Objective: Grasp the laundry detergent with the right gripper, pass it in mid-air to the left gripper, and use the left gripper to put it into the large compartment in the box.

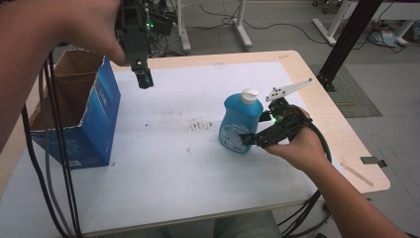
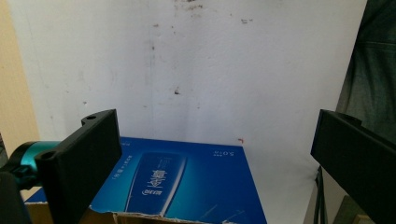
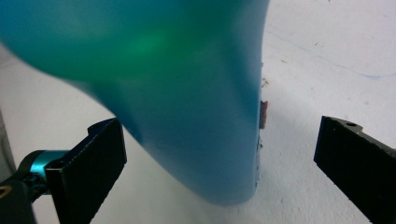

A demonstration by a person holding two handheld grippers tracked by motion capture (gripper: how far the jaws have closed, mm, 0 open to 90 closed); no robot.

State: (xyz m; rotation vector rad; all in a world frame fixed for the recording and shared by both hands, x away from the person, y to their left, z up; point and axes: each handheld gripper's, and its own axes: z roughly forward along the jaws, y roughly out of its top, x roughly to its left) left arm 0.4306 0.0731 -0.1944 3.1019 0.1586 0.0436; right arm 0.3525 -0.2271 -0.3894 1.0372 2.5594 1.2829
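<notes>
Straddling the blue detergent bottle (image 1: 239, 125), the right gripper (image 1: 249, 139) fingers stand open — closing off-centre could topple it; left gripper (image 1: 144, 79) hangs open above the cardboard box (image 1: 79, 114).

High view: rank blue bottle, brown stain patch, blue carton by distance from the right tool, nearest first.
1. Blue bottle, standing between the open jaws of the right tool.
2. Brown stain patch, just left of the bottle, mid-table.
3. Blue carton, at the table's left edge.

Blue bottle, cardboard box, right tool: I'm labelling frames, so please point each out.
blue bottle (image 1: 236, 124), high view, on its labelled body.
cardboard box (image 1: 96, 111), high view, on its blue side wall.
right tool (image 1: 249, 139), high view, between its tips.
</notes>
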